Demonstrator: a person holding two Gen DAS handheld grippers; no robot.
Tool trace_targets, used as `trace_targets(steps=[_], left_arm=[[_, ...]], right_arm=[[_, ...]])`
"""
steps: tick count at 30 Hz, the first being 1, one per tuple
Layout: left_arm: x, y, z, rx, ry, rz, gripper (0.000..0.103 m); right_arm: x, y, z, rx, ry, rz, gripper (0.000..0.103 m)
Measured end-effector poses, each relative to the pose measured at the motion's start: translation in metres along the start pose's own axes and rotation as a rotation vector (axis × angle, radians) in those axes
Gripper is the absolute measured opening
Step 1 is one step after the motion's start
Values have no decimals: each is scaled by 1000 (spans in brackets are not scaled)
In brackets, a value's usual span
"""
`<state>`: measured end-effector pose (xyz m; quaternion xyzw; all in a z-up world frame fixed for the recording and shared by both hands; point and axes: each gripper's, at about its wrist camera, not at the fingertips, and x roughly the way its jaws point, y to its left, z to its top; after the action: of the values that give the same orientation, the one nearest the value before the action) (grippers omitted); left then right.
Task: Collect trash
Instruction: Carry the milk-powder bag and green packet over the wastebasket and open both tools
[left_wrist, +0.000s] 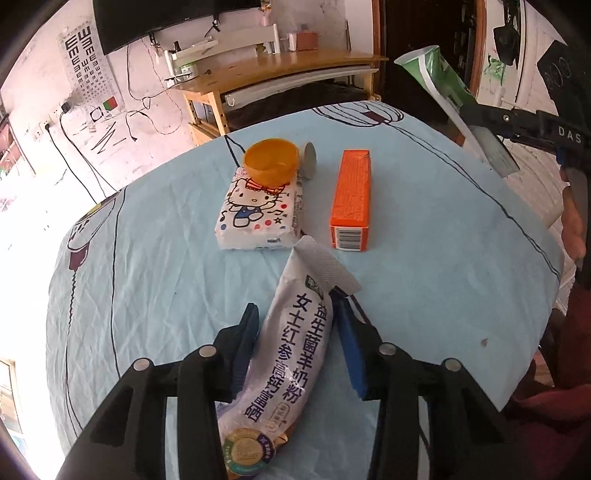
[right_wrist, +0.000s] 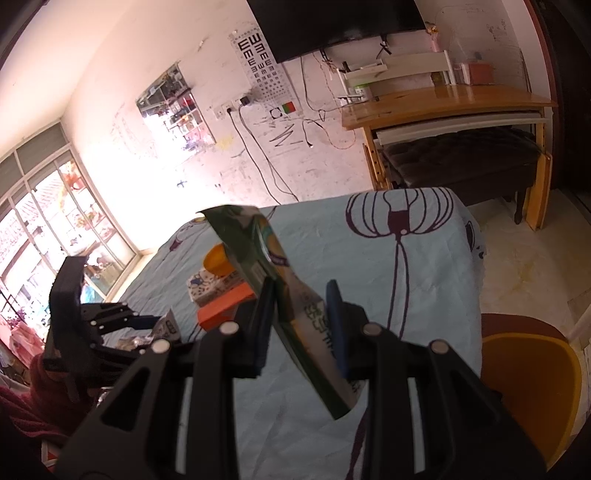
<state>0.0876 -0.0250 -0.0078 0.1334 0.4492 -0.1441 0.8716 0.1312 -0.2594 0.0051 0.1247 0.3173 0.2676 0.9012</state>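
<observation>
My left gripper (left_wrist: 295, 306) is shut on a white milk powder pouch (left_wrist: 295, 339) with dark Chinese lettering, held just above the light blue tablecloth (left_wrist: 147, 258). My right gripper (right_wrist: 299, 295) is shut on a green and white wrapper (right_wrist: 273, 280) and holds it up in the air above the table. That wrapper (left_wrist: 439, 77) and the right gripper (left_wrist: 476, 110) also show at the top right of the left wrist view. The left gripper (right_wrist: 155, 321) shows at the left of the right wrist view.
An orange carton (left_wrist: 351, 199) lies flat on the table. A Hello Kitty tissue pack (left_wrist: 258, 210) carries an orange bowl (left_wrist: 271, 160), with a small grey can (left_wrist: 309, 159) behind. A wooden desk (right_wrist: 443, 107) stands by the wall. A yellow chair (right_wrist: 524, 380) is at the table's right.
</observation>
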Motion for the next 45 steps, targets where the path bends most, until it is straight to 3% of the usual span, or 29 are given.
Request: trace_targets(steps=[7,15,28,35,41,42,45], left_arm=[[-22,2,15,-56,-77,-30,38],[-34,-26,48,-19,-132,-56,38],[-33,-136,115,127,-180,-187,38],[-11,-196,149,143,-130,-290,38],[12,-227,174,91,-95,-317,38],[15,-232,176,86,-92,-319,38],[28,-242,184,69,-71,-322,38]], right_arm=[[-14,-13,3,23,-31,-34,27],[-49,-50,9,95,-113,-91,27],[-92,-135,2,264,-194,-253,27],[-91,-181,-13,352,-153,-329,27],[-74,-207,-28,407,-67,-393,27],[-73,-209,-29,412,-58,-402,32],[-71,-214,-34,424,-46,-412,60]])
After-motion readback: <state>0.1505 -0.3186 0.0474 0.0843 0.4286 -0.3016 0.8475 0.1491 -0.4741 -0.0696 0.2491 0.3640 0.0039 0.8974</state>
